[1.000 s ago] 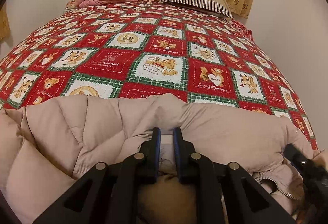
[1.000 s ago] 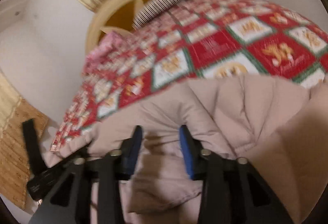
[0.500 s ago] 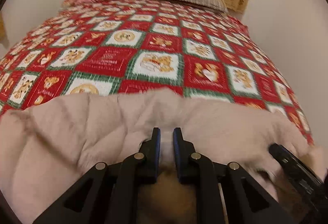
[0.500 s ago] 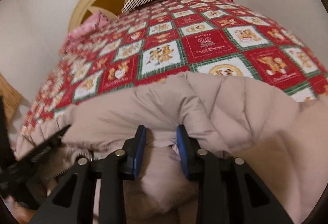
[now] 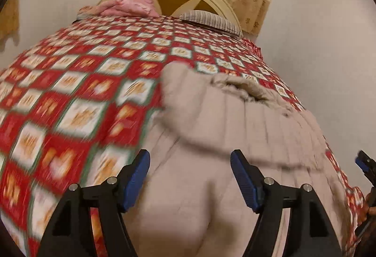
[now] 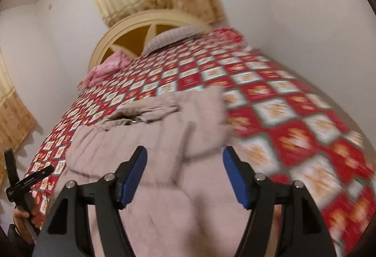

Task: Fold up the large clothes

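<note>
Both the left tongs and right tongs are spreading, gripping nothing, above the beige jacket.

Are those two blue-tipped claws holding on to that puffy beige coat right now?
No. The left gripper and right gripper are both opening, their pads clear of the beige coat, which lies loose on the bed.

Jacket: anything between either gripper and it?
Nothing visible. The jacket lies right below both the left gripper and right gripper; their jaws are opening, pressing nothing. Only quilt lies beside it.
</note>
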Available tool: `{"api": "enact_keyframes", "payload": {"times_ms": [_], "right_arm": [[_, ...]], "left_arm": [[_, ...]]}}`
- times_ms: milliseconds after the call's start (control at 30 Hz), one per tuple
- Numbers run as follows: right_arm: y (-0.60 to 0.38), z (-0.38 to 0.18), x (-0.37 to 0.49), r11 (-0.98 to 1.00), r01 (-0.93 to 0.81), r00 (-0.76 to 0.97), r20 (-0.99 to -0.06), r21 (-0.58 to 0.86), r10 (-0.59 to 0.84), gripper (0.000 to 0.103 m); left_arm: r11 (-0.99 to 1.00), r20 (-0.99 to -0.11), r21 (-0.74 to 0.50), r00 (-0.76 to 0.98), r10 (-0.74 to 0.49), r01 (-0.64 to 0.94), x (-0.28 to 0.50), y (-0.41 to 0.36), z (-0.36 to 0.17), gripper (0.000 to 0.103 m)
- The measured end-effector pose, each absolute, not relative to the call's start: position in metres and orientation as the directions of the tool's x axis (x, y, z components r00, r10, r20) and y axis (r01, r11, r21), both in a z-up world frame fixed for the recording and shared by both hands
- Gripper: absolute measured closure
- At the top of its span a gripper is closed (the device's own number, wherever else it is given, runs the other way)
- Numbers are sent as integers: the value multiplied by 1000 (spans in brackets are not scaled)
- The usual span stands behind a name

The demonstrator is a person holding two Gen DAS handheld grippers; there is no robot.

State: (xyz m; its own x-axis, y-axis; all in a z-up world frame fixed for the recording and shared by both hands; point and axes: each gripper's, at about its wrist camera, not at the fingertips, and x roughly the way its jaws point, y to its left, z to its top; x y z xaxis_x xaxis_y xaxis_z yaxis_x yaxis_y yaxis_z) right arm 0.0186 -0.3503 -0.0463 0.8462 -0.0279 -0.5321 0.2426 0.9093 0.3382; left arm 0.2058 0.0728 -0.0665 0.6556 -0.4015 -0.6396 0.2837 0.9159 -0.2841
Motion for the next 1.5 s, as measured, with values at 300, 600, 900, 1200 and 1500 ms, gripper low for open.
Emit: {"api": "enact_keyframes", "payload": {"times_ms": [300, 600, 900, 1200, 1500], "right_arm": [[-363, -69, -94, 905, 307, 768, -638, 294, -53, 28], [-336, -121, -95, 936, 225, 671, -739, 271, 53, 28], [-316, -139, -99, 964, 146, 583, -806, 224, 99, 53], [-324, -156, -101, 929, 179, 590, -791, 325, 163, 50], [-330, -128, -105, 888, 176, 610, -755, 426, 242, 87]], "left_arm": [[872, -661, -411, 572, -485, 265, 134, 126, -106, 31], [850, -666, -453, 531, -524, 271, 96, 134, -126, 31], [842, -668, -389, 515, -537, 373, 61, 136, -133, 30], [834, -655, -379, 521, -548, 401, 49, 134, -137, 37], [738, -570, -523, 468, -675, 427, 47, 141, -120, 90]]}}
